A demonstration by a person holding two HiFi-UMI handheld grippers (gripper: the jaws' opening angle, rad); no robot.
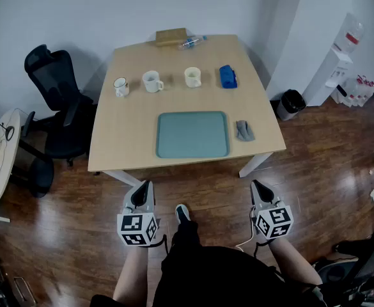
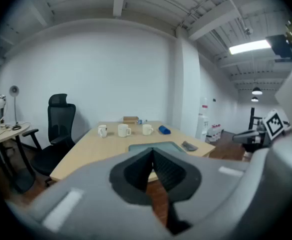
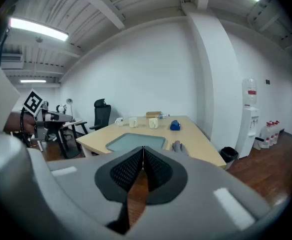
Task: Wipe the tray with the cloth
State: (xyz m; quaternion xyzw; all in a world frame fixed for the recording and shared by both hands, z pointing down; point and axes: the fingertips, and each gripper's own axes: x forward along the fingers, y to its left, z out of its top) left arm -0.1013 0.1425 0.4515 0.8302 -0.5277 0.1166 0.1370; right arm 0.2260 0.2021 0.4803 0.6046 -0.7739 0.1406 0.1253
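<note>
A teal tray [image 1: 192, 133] lies near the front edge of the wooden table [image 1: 129, 126]; it also shows as the tray [image 2: 155, 146] and the tray [image 3: 134, 140] in the gripper views. A small grey cloth [image 1: 244, 130] lies crumpled just right of it, seen too as the cloth [image 2: 189, 145] and the cloth [image 3: 177, 146]. My left gripper [image 1: 142, 191] and right gripper [image 1: 258, 188] hang over the floor, short of the table, both shut with nothing between the jaws.
Three mugs [image 1: 153, 81] stand in a row at the back, with a blue folded cloth [image 1: 228, 76], a cardboard box [image 1: 171, 37] and a bottle [image 1: 191, 41]. A black office chair [image 1: 59, 101] stands left, a bin [image 1: 291, 103] and water dispenser [image 1: 337, 69] right.
</note>
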